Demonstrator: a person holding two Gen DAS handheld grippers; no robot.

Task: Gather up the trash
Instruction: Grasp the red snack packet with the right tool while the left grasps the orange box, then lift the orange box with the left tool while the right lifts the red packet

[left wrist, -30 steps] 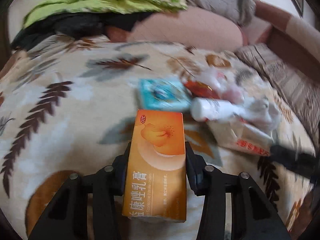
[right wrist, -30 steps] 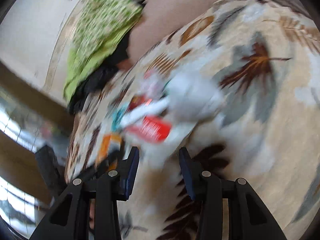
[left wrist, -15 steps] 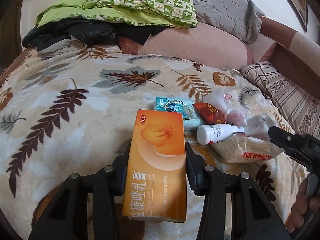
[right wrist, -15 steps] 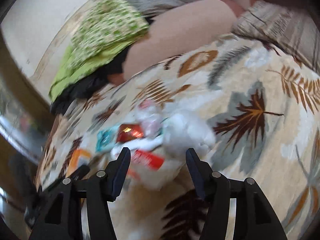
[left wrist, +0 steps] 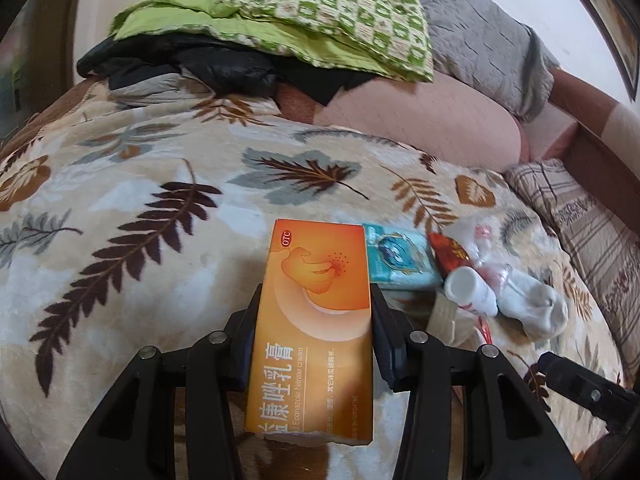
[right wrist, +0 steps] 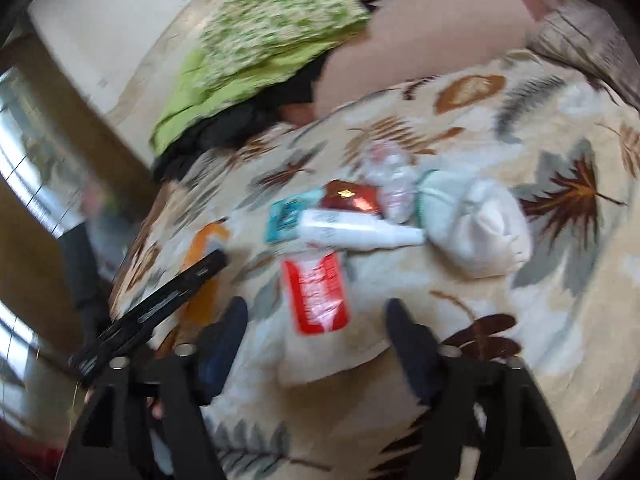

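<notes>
Collection step: my left gripper [left wrist: 314,312] clamps the orange cream box [left wrist: 314,312]; my right gripper [right wrist: 316,332], fingers spread, needs lowering onto the red-labelled packet [right wrist: 318,292] at twelve o'clock.

A bed under a cream blanket [left wrist: 160,208] printed with brown and grey leaves, with a small heap of litter lying on it.

In the left wrist view the litter sits at about 3 o'clock: a teal packet [left wrist: 400,260], a red wrapper [left wrist: 450,254] touching its right edge, a white bottle [left wrist: 470,290] just below, crumpled clear plastic [left wrist: 480,240] and a white sock [left wrist: 536,308] beside the bottle. At 12 o'clock a green quilt [left wrist: 320,16] lies over dark clothing [left wrist: 208,64], with a pink cushion [left wrist: 432,124] at 1 o'clock. The right wrist view, blurred, adds a red-and-white sachet [right wrist: 318,294] touching the bottle.
</notes>
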